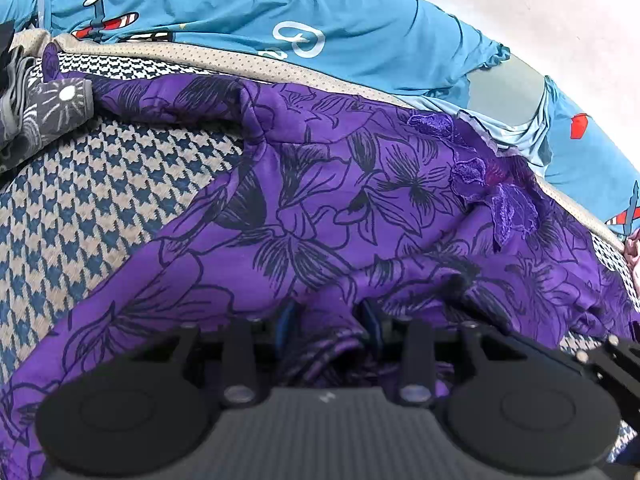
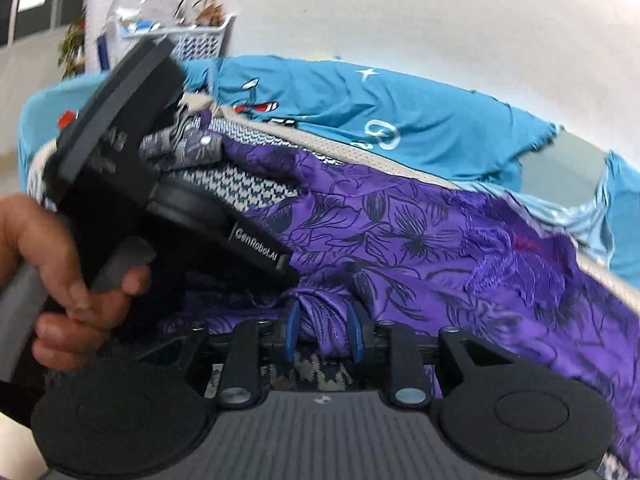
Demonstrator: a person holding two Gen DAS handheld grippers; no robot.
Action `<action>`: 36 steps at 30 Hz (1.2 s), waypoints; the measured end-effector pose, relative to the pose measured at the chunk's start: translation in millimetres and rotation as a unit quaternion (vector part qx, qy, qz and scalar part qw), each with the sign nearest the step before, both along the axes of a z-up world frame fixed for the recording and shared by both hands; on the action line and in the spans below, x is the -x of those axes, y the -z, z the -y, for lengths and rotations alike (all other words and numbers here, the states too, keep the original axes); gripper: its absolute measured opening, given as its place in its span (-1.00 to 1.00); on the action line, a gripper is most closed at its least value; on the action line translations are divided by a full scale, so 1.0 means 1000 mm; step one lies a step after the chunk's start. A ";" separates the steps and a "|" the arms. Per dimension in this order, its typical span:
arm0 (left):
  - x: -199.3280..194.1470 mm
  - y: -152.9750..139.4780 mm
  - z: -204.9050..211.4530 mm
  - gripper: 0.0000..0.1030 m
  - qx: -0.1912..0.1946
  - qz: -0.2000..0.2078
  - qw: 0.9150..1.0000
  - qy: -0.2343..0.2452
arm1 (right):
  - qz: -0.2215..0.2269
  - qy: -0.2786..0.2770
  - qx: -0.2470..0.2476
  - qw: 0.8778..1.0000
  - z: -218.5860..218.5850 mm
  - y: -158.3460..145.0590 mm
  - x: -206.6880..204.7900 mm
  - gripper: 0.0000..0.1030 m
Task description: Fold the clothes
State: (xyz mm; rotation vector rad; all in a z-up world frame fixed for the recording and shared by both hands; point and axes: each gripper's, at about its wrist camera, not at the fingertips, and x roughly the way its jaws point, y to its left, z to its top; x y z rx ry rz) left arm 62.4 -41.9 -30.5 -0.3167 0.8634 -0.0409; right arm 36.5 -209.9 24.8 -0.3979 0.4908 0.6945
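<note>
A purple garment (image 1: 340, 200) printed with dark flower outlines lies spread over a houndstooth cushion (image 1: 80, 208). My left gripper (image 1: 328, 320) is shut on a bunched fold of its near edge, its blue-padded fingers mostly buried in cloth. In the right wrist view the same purple garment (image 2: 420, 240) fills the middle, and my right gripper (image 2: 325, 332) is shut on a gathered ridge of it between blue fingertips (image 2: 292, 332). The left gripper's black body (image 2: 132, 168), held by a hand (image 2: 60, 276), sits just left of the right one.
A blue sheet (image 1: 280, 12) with plane and star prints lies behind the cushion. A grey patterned cloth (image 1: 44, 108) sits at the cushion's far left. A white basket (image 2: 200, 40) with items stands by the wall. A pink cloth (image 1: 634, 252) shows at the right edge.
</note>
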 end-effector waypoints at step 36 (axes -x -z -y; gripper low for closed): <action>0.077 -0.037 -0.030 0.15 0.031 0.091 0.995 0.036 | 0.064 0.105 -0.084 0.989 0.069 -0.049 0.087 -0.86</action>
